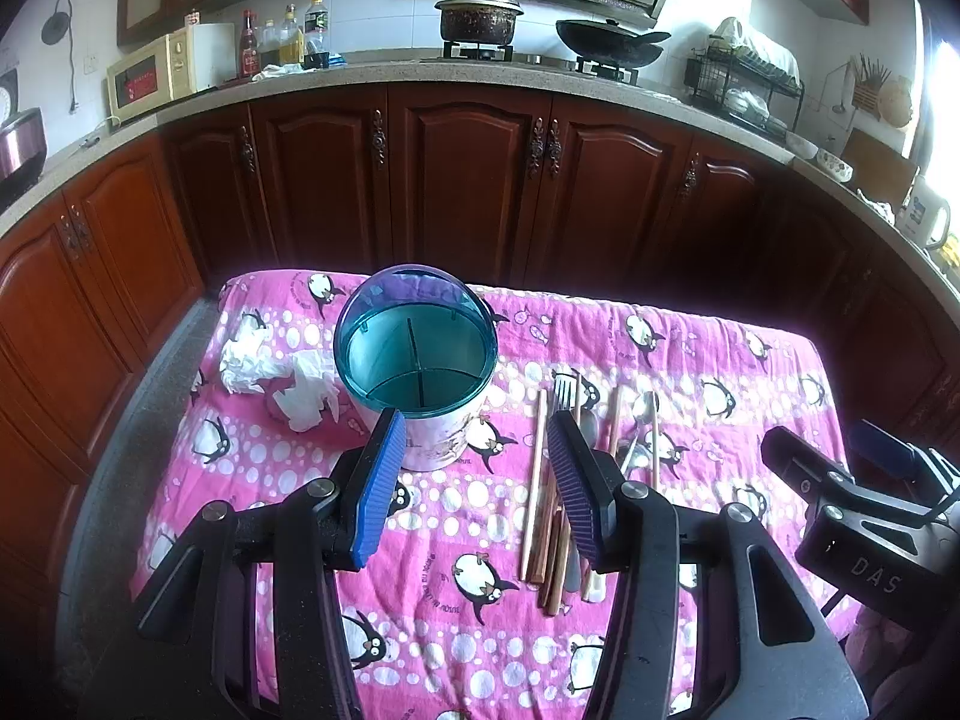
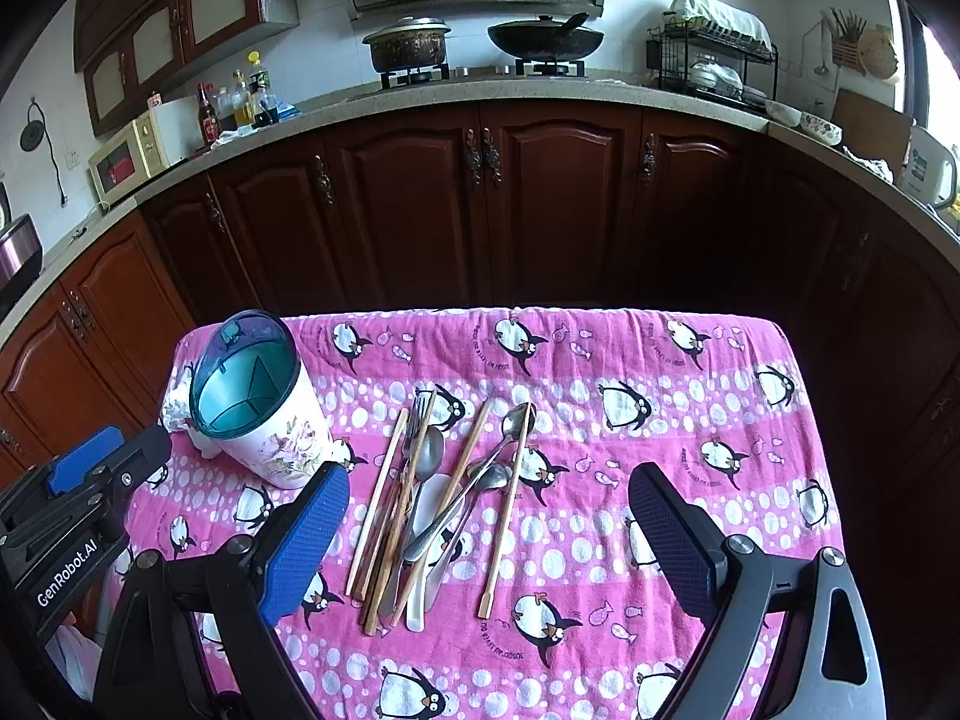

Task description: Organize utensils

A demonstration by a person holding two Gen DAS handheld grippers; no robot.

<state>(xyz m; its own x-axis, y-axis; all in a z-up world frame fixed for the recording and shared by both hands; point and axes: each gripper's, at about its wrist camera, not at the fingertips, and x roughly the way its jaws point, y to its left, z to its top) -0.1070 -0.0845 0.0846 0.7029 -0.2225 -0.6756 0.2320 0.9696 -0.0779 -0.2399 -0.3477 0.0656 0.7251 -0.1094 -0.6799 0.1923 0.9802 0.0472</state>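
Right gripper (image 2: 489, 516), jaws wide apart and empty, above the heap of chopsticks, spoons and fork (image 2: 429, 498) on the penguin cloth (image 2: 690, 432); left gripper (image 1: 477, 480) likewise apart, near the divided utensil holder (image 1: 420, 372).

The table's (image 2: 690, 420) right half lies bare up to its right and far edges. Left of centre, the utensil pile (image 2: 432, 498) blocks the middle, with the upright holder (image 2: 264, 414) near the far-left corner and crumpled tissue (image 1: 270, 372) beside it.
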